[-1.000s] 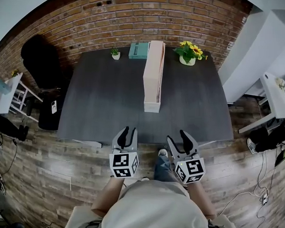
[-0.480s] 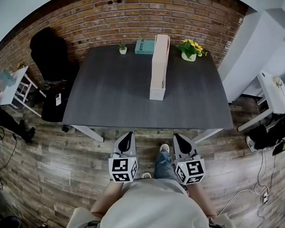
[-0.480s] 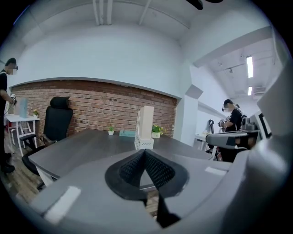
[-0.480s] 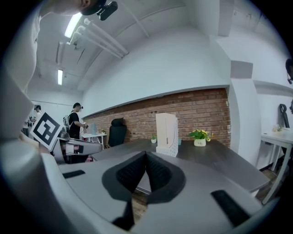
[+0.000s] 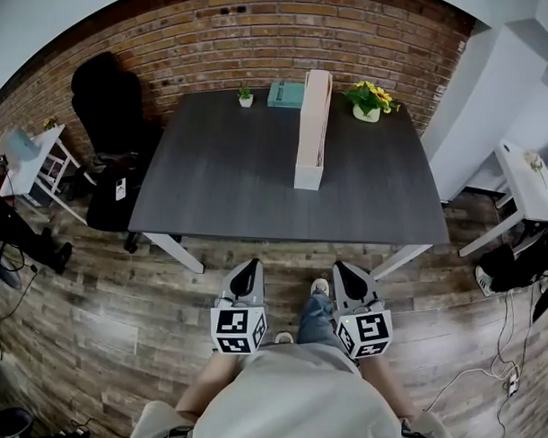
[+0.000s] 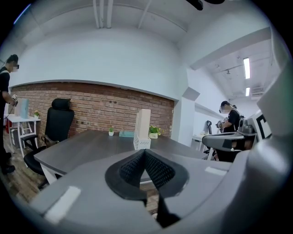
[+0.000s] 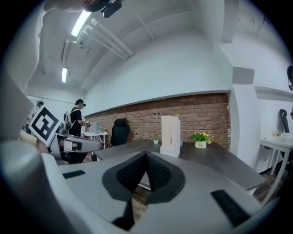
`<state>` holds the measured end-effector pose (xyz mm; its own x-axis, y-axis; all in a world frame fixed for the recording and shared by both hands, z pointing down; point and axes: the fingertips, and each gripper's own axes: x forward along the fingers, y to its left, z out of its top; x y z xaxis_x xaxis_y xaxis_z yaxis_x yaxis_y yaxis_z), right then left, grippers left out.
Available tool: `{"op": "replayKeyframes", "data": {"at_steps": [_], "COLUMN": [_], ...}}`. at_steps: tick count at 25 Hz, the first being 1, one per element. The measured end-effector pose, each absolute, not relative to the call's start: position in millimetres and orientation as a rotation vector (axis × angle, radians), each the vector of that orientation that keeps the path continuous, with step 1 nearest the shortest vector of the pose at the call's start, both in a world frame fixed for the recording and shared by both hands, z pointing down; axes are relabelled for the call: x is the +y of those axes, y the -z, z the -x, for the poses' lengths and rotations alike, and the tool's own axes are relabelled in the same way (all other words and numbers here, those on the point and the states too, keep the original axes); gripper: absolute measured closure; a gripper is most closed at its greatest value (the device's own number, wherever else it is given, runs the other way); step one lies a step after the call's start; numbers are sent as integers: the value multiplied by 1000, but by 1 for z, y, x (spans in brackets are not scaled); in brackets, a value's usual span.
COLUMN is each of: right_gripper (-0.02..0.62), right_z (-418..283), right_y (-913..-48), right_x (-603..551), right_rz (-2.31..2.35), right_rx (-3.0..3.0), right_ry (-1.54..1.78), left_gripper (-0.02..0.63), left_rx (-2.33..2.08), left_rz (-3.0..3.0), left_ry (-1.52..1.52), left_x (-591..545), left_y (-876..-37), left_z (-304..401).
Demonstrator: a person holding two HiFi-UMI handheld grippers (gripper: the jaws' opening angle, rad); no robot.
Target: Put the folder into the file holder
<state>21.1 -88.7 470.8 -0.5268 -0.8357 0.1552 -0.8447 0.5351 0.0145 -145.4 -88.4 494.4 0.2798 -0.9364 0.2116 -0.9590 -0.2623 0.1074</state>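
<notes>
A white file holder (image 5: 309, 177) stands upright above the middle of the head view, on a dark grey table (image 5: 222, 176). It is a tall narrow box with its short end turned toward the camera. The folder (image 5: 315, 105) is inside it, a pale cream, slightly pink slab that fills the holder and rises above its low front wall. In the left gripper view the file holder (image 6: 141, 144) shows a latticed base, with the plain, smooth folder (image 6: 144, 119) standing above it. The right gripper view gives the same pairing, file holder (image 7: 172, 150) and folder (image 7: 169, 128). Along the table's top edge sit a small pot (image 5: 246, 98) holding a green plant, a flat teal book (image 5: 285, 95) and a white pot of yellow flowers (image 5: 369, 100). Behind them runs a rough red brick wall (image 5: 262, 34). A black office chair (image 5: 109, 109) stands at the left, and the floor (image 5: 101, 297) is streaked wooden planks. At the bottom centre, clear of the table, the left gripper (image 5: 248, 266) has its ribbed black pads pressed together with nothing between them. The right gripper (image 5: 344, 267) has just been closing, and its pads now meet on nothing as well.
</notes>
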Motion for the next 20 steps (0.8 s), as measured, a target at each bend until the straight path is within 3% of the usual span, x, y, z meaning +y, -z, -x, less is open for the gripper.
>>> {"op": "replayKeyframes", "data": {"at_steps": [20], "right_gripper": [592], "right_z": [-25], "right_y": [-475], "right_x": [-88], "right_rz": [-1470], "right_rx": [-2626], "right_ry": [-131], "left_gripper": [595], "left_rx": [-1719], "left_rz": [-2354], "left_ry": [-198], "left_x": [-87], "left_y": [-502], "left_z": [135]}}
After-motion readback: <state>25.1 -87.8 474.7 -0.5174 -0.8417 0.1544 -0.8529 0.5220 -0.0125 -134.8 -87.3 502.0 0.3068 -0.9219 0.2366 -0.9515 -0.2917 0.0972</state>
